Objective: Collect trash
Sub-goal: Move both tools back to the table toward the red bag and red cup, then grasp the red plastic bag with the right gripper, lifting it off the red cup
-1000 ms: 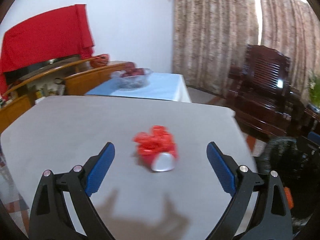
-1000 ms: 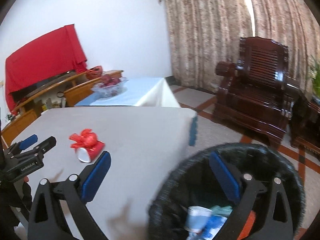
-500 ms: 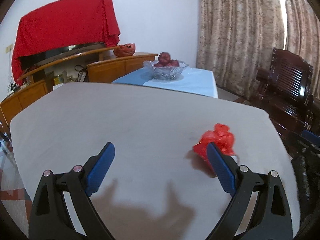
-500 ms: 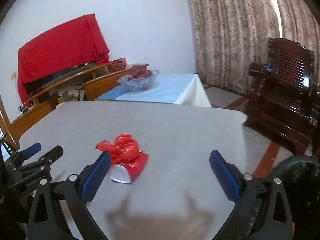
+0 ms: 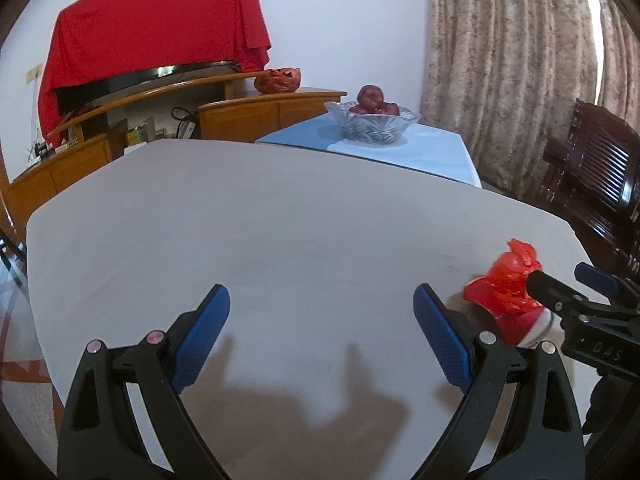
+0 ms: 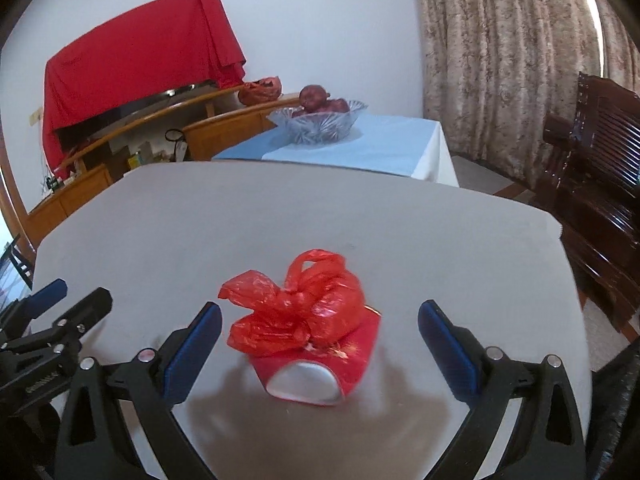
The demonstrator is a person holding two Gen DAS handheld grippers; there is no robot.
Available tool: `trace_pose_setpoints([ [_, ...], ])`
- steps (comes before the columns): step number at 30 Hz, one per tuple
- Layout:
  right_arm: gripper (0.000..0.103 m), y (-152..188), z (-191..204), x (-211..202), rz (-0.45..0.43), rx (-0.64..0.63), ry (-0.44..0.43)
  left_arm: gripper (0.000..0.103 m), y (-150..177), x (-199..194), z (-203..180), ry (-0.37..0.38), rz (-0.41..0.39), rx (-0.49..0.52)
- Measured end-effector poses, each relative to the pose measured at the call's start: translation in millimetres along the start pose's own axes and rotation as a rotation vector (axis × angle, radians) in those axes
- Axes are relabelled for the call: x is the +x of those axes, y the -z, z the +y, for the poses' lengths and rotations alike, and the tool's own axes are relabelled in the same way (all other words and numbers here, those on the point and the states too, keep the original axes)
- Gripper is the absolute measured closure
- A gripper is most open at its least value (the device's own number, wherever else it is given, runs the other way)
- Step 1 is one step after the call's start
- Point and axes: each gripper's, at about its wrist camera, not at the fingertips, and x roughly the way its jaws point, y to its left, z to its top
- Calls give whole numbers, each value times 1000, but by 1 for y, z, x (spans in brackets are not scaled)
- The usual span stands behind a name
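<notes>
A crumpled red plastic bag [image 6: 304,304] lies on top of a red paper cup [image 6: 320,368] that rests on its side on the grey table [image 6: 280,216]. My right gripper [image 6: 320,344] is open, its blue pads on either side of this trash, not touching it. My left gripper [image 5: 322,332] is open and empty over bare table, to the left of the trash. The bag [image 5: 510,280] shows at the right of the left wrist view, partly hidden by the right gripper's fingers [image 5: 560,296]. The left gripper's fingers [image 6: 60,316] show at the left of the right wrist view.
A glass bowl of red fruit [image 6: 316,118] stands on a blue-clothed table [image 6: 360,148] behind. A wooden sideboard [image 5: 248,116] with a red cloth [image 5: 160,28] lines the far wall. A dark wooden chair [image 6: 592,160] stands to the right. The black trash bin's rim [image 6: 616,400] shows at lower right.
My right gripper swung left from over the black bin to face the red trash and closed in on it. My left gripper moved left, so the trash slid out to its right.
</notes>
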Motion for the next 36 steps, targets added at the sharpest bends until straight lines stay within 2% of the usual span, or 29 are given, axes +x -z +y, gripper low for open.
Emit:
trace_pose_setpoints([
  [3,8,0,3,9,19,-6,-3,13,-1,4,4,-4,2,-7],
  [5,13,1,5,15,35,-11,-11,13,-1,6,5,-3,3,-8],
  [8,26,2,7,19,53,-14,-28,13,-2,7,5,0,1,-9],
  [15,69,2,10,19,83,-23,-90,13,-6,7,0,11,0,-6],
  [19,80,-1,12,16,80,-36,-117,13,-7,4,-7,20,-3,0],
  [24,86,-4,14,7,45,-41,-150,13,-9,-1,-14,30,-8,3],
  [30,87,-15,5,-16,-23,-6,-175,13,-14,-9,-26,49,-21,11],
  [36,87,-18,-19,-38,-62,24,-121,13,-15,-12,-49,89,-22,20],
])
